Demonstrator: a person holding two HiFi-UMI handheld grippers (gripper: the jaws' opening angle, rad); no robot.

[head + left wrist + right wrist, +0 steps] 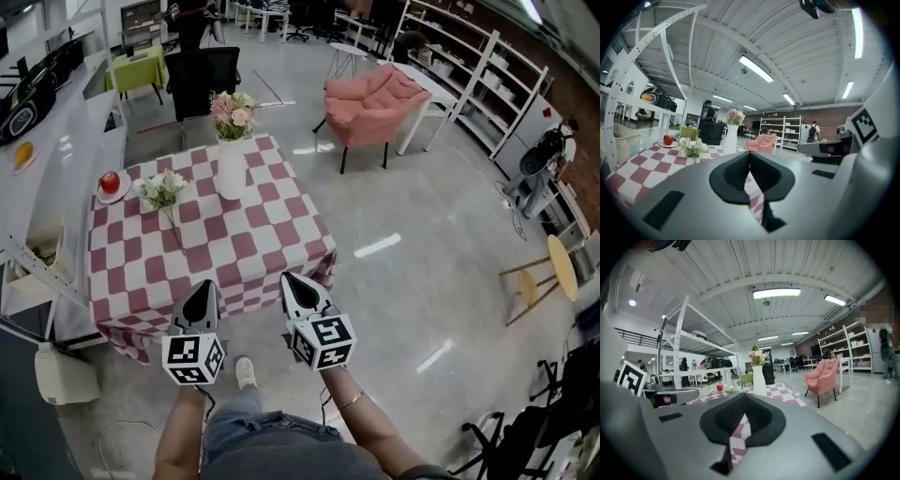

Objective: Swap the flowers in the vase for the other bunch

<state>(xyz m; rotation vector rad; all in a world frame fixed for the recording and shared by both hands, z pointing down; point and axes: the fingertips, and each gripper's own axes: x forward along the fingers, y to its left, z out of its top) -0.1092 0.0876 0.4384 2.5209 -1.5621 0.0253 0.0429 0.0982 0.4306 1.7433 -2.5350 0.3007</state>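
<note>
Held left tongs [201,300] and right tongs [299,289] shut, empty, by worktop's [246,251] near edge, well short of vase [231,171] and loose bunch [165,190].

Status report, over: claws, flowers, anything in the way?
Left claw, right claw shut, empty, at table's near edge. Pink bunch in vase; white bunch lying beside it. Plate with apple left of that.

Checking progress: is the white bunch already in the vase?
No, the white bunch lies on the tablecloth beside the vase, which holds pink flowers.
</note>
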